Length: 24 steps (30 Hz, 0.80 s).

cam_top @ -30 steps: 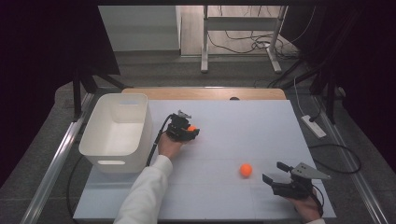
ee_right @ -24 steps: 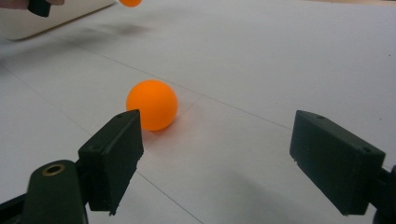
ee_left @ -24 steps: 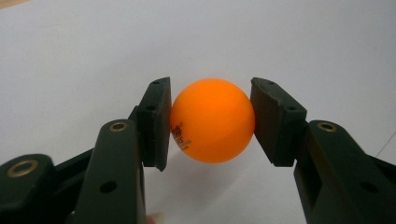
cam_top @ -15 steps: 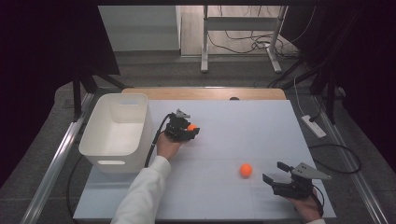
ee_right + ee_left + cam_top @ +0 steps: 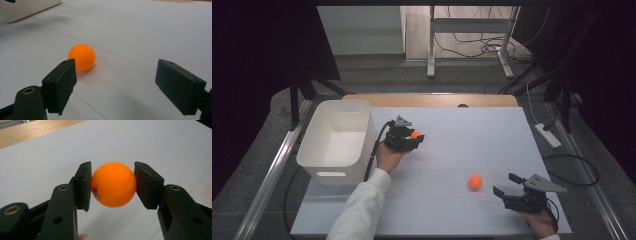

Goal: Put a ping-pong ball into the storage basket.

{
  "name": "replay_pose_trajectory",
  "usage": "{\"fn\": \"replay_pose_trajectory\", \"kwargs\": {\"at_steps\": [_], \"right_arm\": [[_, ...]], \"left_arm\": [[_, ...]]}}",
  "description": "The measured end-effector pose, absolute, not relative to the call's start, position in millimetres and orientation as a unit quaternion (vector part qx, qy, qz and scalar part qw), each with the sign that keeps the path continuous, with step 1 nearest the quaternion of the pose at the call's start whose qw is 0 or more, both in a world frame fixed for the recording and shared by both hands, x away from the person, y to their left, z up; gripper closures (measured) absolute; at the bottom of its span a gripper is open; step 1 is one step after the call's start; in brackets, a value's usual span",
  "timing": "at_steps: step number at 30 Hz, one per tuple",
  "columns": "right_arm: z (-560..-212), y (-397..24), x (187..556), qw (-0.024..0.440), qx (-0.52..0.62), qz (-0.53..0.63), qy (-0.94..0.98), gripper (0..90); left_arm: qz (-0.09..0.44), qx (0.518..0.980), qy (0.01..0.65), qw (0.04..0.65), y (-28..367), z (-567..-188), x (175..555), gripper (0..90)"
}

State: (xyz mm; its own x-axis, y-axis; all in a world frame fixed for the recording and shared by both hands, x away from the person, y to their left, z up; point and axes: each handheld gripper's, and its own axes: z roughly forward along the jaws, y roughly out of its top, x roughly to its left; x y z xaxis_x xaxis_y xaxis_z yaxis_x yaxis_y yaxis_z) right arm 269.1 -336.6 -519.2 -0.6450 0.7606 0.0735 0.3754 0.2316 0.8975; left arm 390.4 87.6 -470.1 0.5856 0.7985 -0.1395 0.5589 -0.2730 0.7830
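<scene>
My left gripper (image 5: pixel 412 140) sits just left of the frame's centre in the high view, beside the white plastic bin (image 5: pixel 338 137), its jaws pinching an orange ping-pong ball (image 5: pixel 113 184); both pads press its sides, with the white table (image 5: pixel 155 142) behind it. My right gripper (image 5: pixel 507 188) rests at the lower right, jaws spread and holding nothing. A second orange ball (image 5: pixel 475 182) lies on the table just left of it, in front of its left jaw in the right gripper view, not between the pads.
</scene>
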Motion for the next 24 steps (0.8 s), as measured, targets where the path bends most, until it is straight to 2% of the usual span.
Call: {"fn": "replay_pose_trajectory", "kwargs": {"at_steps": [24], "right_arm": [[-518.0, -336.6, 268.6, 0.199, 0.374, 0.496, 0.758, 17.3]], "left_arm": [[0.155, 0.778, 0.396, 0.463, 85.9, -444.0, 368.1, 50.7]]}}
